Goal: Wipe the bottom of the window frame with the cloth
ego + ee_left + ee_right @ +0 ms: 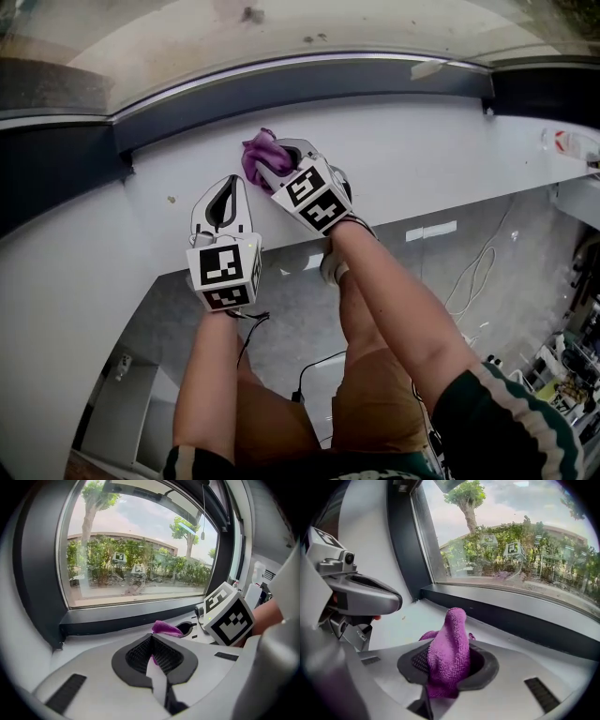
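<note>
A purple cloth (pixel 258 153) is bunched in my right gripper (pixel 269 165), which is shut on it. The cloth rests on the white sill (pixel 422 159), just short of the dark bottom rail of the window frame (pixel 309 89). In the right gripper view the cloth (pixel 450 648) stands up out of the right gripper (pixel 449 663), with the rail (pixel 511 618) behind it. My left gripper (pixel 231 180) lies on the sill to the lower left, shut and holding nothing. The left gripper view shows the left gripper (pixel 151 638), with the cloth (pixel 165 627) beyond its tips.
The frame's dark left corner post (pixel 40 597) meets the rail near a small speck on the sill (pixel 171 199). The sill's front edge drops to a floor with white cables (pixel 473 272). The person's legs and a shoe (pixel 330 267) are below the sill.
</note>
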Available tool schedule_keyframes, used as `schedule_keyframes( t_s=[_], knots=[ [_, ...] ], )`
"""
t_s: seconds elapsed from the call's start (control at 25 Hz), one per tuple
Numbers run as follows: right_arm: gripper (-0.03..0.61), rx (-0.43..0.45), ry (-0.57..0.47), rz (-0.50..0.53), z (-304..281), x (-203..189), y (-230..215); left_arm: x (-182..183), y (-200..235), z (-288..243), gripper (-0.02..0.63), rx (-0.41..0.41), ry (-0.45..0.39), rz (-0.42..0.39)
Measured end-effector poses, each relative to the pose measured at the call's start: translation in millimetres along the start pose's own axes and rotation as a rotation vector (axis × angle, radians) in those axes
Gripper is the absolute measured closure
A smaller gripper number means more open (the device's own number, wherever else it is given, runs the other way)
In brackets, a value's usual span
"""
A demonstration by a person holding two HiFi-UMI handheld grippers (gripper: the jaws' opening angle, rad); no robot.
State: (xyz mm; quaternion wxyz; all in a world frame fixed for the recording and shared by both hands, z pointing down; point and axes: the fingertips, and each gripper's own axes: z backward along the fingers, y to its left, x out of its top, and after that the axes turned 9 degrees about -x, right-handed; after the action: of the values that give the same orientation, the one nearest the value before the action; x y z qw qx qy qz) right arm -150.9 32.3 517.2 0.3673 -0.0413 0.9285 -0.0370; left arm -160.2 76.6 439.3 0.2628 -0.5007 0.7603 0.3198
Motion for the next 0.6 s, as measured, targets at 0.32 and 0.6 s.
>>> schedule_keyframes(
  t_s=[0.32, 0.6],
  knots=[
    [0.457, -0.034, -0.001, -0.048, 22.7, -20.3, -36.9, 9.8, -38.6, -29.3, 0.606, -0.047, 0.014, -0.033],
    [0.457, -0.067, -0.003, -0.061, 39.8, -33.9, -68.4, 17.7, -68.9, -51.9, 0.606, -0.082, 0.018, -0.057]
  ],
)
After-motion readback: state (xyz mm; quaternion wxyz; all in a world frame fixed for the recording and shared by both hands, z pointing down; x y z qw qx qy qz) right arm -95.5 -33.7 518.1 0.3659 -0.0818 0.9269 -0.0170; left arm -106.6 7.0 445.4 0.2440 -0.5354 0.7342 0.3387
